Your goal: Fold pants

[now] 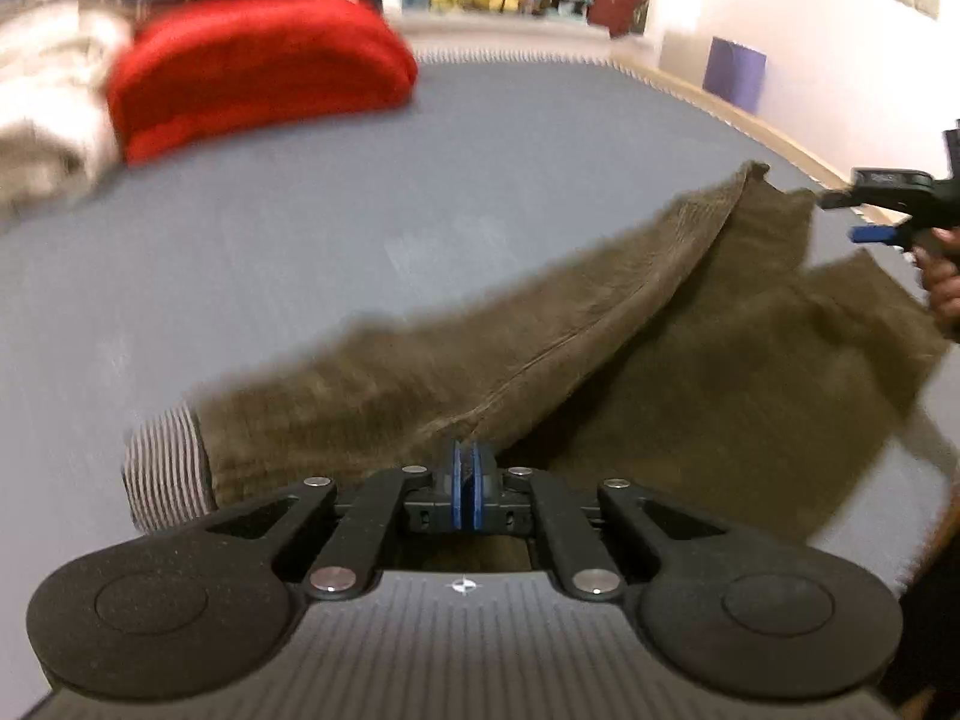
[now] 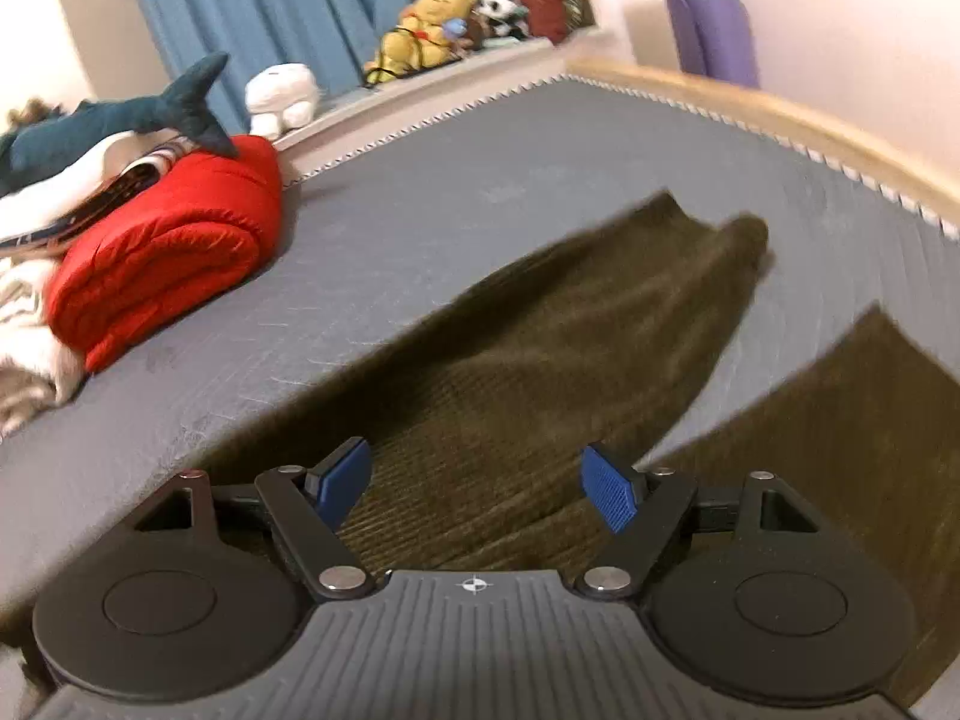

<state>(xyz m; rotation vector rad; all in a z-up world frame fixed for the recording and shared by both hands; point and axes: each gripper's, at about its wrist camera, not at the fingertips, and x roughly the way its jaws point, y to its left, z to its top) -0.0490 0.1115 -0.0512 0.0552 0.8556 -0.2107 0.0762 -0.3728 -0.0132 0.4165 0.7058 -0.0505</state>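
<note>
Olive-brown corduroy pants [image 1: 600,348] with a striped grey waistband [image 1: 168,468] lie on the grey mattress [image 1: 300,252]. My left gripper [image 1: 467,480] is shut on the pants' seam edge and lifts one leg off the other. My right gripper [image 2: 477,483] is open just above the pants [image 2: 528,372], its blue pads [image 2: 609,495] spread apart and empty. It also shows at the right edge of the left wrist view [image 1: 876,210], near the leg ends. The two legs lie apart at their far ends.
A rolled red blanket [image 2: 174,252] and pale bedding [image 1: 48,108] lie at the mattress's left. A plush shark [image 2: 108,120] rests on them. Plush toys [image 2: 432,30] sit on a ledge by blue curtains [image 2: 288,0]. A wooden bed edge [image 2: 780,120] runs along the right.
</note>
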